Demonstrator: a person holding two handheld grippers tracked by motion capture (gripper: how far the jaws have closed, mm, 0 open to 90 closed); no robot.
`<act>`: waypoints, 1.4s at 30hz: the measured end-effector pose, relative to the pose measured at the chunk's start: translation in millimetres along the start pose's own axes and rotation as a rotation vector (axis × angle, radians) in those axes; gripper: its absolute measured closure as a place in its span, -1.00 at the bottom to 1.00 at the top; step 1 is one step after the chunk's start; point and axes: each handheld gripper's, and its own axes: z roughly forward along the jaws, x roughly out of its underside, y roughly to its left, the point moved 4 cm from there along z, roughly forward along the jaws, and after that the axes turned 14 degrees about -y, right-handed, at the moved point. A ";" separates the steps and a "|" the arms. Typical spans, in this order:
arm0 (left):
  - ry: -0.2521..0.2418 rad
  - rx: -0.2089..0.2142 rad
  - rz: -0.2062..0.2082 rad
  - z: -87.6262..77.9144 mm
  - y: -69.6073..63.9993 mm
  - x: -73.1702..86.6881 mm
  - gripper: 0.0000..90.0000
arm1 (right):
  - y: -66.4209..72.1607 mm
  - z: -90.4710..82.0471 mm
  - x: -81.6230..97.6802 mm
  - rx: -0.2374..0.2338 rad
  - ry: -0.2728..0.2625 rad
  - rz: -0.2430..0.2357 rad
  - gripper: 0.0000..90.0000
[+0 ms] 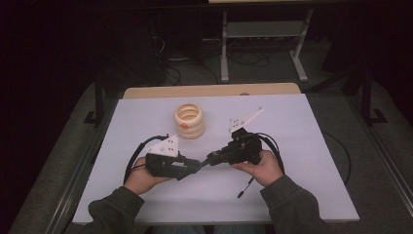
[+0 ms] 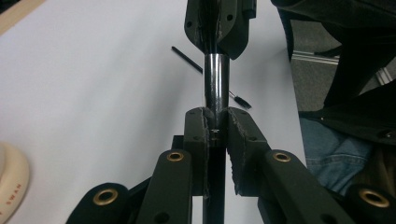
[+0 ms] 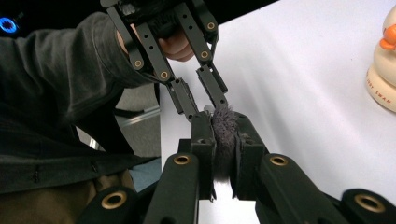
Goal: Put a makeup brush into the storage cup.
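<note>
Left gripper: held in the person's left hand near the middle of the table, pointing right; its jaws are clamped on the shiny metal handle of a brush.
Right gripper: held in the right hand, pointing left, tip to tip with the left gripper; its jaws are pressed together on the dark fluffy brush head.
Brush: spans the two grippers, above the white table, handle in the left gripper and bristles in the right one.
Small black brush: lies on the table near the right hand, at the near side.
Ring-stack duck toy: stands on the far side, well apart from both grippers.
</note>
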 end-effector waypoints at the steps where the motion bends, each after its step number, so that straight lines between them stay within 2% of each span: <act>1: 0.005 0.002 -0.006 0.2 0.4 0.5 0.73 | 0.8 0.6 -1.3 0.004 0.009 -0.004 0.80; 6: 0.026 0.013 -0.016 1.1 1.1 1.6 0.67 | 4.3 3.8 -6.4 0.011 0.062 -0.032 0.80; 8: 0.039 0.017 -0.015 2.3 0.9 1.7 0.63 | 4.5 6.1 -8.9 0.009 0.075 -0.059 0.80; 10: 0.039 0.014 -0.023 4.7 -0.3 1.1 0.59 | 7.0 8.3 -11.0 0.007 0.107 -0.070 0.80; 12: 0.045 0.019 -0.015 5.5 0.0 -0.3 0.57 | 8.0 11.2 -12.9 0.009 0.136 -0.092 0.80; 13: 0.043 0.013 -0.031 6.7 -0.9 -0.9 0.57 | 8.7 13.0 -14.0 0.010 0.145 -0.101 0.80; 16: 0.070 0.017 -0.016 7.1 -0.8 -1.7 0.58 | 10.9 16.4 -16.6 0.014 0.171 -0.114 0.80; 19: 0.074 0.019 -0.010 8.2 -0.9 -2.3 0.60 | 11.4 18.6 -18.3 0.018 0.191 -0.143 0.80; 24: 0.103 0.034 -0.003 12.1 -1.9 -2.0 0.65 | 12.8 23.7 -18.3 0.014 0.220 -0.150 0.80; 25: 0.113 0.037 0.007 12.4 -2.0 -1.8 0.71 | 12.1 23.9 -18.6 0.022 0.232 -0.165 0.79; 28: 0.110 0.034 -0.002 13.3 -2.1 -1.2 0.73 | 12.6 24.4 -17.3 0.019 0.237 -0.165 0.77; 32: 0.091 0.007 -0.016 11.2 -1.4 -2.4 0.73 | 12.1 19.2 -17.1 -0.004 0.171 -0.138 0.44; 36: 0.073 -0.011 -0.041 6.5 1.6 -0.6 0.73 | 9.7 2.8 -14.2 0.044 0.094 -0.114 0.14; 38: 0.063 -0.024 -0.056 3.6 2.5 -0.2 0.73 | 8.7 -6.6 -10.8 0.080 0.065 -0.112 0.07; 42: 0.036 -0.042 -0.042 -1.9 5.2 -1.6 0.74 | 7.2 -24.7 -1.4 0.149 0.013 -0.105 -0.05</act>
